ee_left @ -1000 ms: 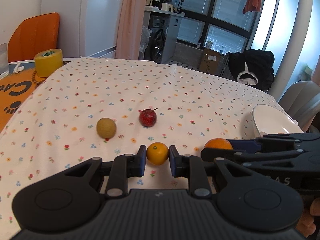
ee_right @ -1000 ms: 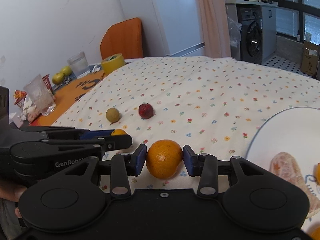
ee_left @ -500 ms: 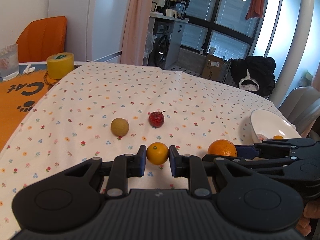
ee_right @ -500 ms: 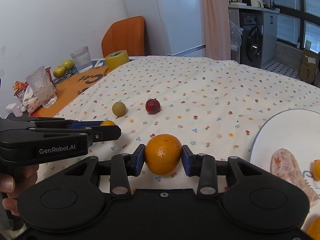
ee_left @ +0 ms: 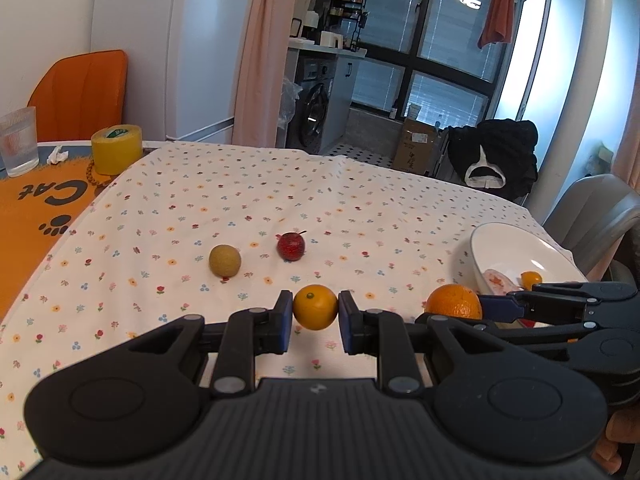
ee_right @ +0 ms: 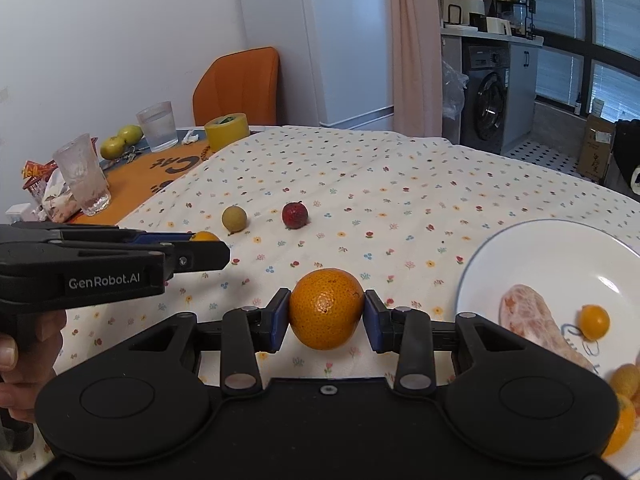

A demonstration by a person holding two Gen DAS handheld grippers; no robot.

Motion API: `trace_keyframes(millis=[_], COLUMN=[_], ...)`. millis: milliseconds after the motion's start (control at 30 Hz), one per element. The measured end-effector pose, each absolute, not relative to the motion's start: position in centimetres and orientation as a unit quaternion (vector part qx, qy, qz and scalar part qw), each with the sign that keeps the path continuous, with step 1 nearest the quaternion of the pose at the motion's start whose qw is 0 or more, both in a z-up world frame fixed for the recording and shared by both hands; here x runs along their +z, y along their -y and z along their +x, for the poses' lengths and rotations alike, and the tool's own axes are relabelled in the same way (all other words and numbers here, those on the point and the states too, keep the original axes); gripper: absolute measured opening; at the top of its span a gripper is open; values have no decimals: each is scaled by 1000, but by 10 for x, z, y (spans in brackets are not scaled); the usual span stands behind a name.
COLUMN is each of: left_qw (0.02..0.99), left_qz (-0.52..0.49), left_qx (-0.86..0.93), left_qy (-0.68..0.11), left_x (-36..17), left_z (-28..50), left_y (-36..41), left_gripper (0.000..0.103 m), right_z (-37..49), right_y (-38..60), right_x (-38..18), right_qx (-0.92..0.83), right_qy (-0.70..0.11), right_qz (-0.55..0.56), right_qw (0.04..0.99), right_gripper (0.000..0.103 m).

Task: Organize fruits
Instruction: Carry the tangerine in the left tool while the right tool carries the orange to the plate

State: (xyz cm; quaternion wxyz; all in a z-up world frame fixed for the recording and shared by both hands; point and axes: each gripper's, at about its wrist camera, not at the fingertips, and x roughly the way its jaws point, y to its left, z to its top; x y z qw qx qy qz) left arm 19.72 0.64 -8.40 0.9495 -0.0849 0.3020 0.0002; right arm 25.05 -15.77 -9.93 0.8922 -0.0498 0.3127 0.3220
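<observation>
left gripper: blue-padded fingers pinch the small orange on both sides, holding it above the floral cloth, left of the white plate.
right gripper: fingers clamp the large orange at its widest part, just left of the white plate's rim and clear of the cloth.
white plate: landmark; sits on the table at the right edge, and carries a peeled citrus piece, a tiny yellow-orange fruit and more orange fruit at its near rim, partly cut off by the frame.
large orange, left wrist view: seen just left of the plate, with the right gripper's fingers reaching in from the right.
small orange, right wrist view: only its top shows above the left gripper, far left of the plate.
red fruit: rests on the cloth, well left of the plate and beyond both grippers; a short stem shows.
brownish-green fruit: rests on the cloth, near the red fruit on the side away from the plate.
table: covered with a white flower-print cloth; an orange mat lies at the end farthest from the plate.
yellow tape roll: stands on the orange mat.
hand: grips the left gripper's handle, far left of the plate.
</observation>
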Motion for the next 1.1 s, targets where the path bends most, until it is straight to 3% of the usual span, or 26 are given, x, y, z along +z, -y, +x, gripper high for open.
trace_keyframes(millis=[1100], left_qw=[956], left_qz=[-42], left_qx=[-87], left_qy=[-276], left_x=[-60], left_z=[199], left_y=[102], left_gripper=[22], right_z=[223], right_y=[277], right_x=[-82], right_qx=[242], right_qy=[-281], right_qz=[-8], right_qw=[929], right_gripper=[37])
